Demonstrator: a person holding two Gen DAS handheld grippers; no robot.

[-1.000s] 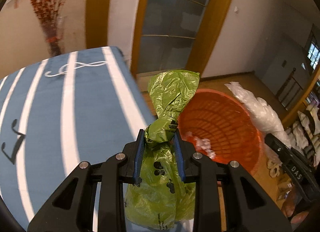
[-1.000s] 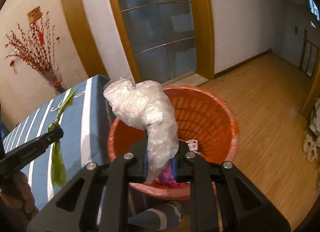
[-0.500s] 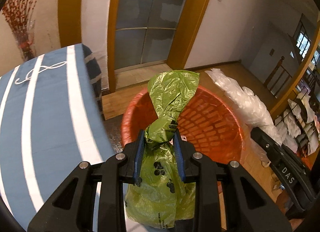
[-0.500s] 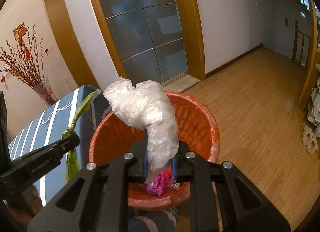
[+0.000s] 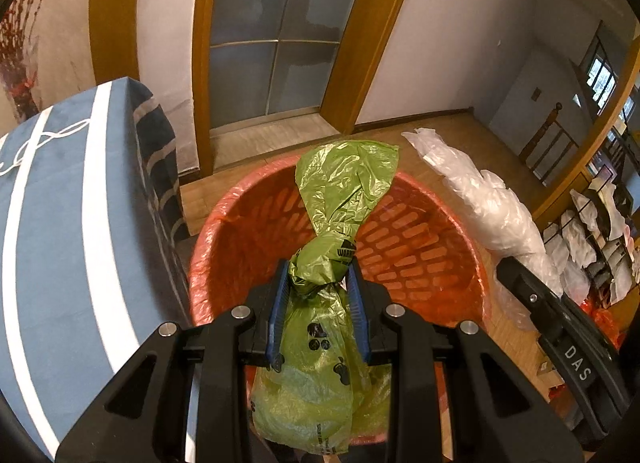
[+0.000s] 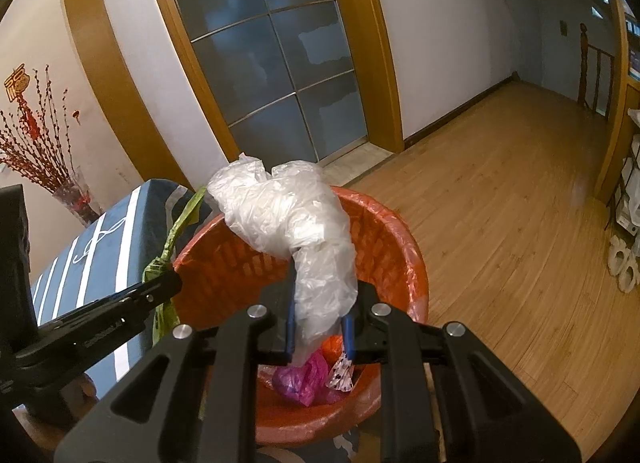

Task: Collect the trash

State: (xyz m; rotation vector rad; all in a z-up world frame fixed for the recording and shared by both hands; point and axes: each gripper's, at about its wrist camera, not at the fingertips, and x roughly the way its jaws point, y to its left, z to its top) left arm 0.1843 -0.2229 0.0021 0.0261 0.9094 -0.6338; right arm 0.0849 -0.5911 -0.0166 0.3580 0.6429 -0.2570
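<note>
My left gripper: matt black plastic, ribbed blue pads, metal screws. It pinches a thin, crinkly green plastic bag. My right gripper's bag is clear, wrinkled film. Glossy orange perforated plastic basket. Tablecloth soft matt fabric. Floor polished wood.

Two bags of trash held over an orange basket.
The green bag, knotted and printed with paw marks, hangs above the orange slotted basket. The clear crumpled plastic bag is over the same basket, which holds pink plastic and scraps at its bottom.
</note>
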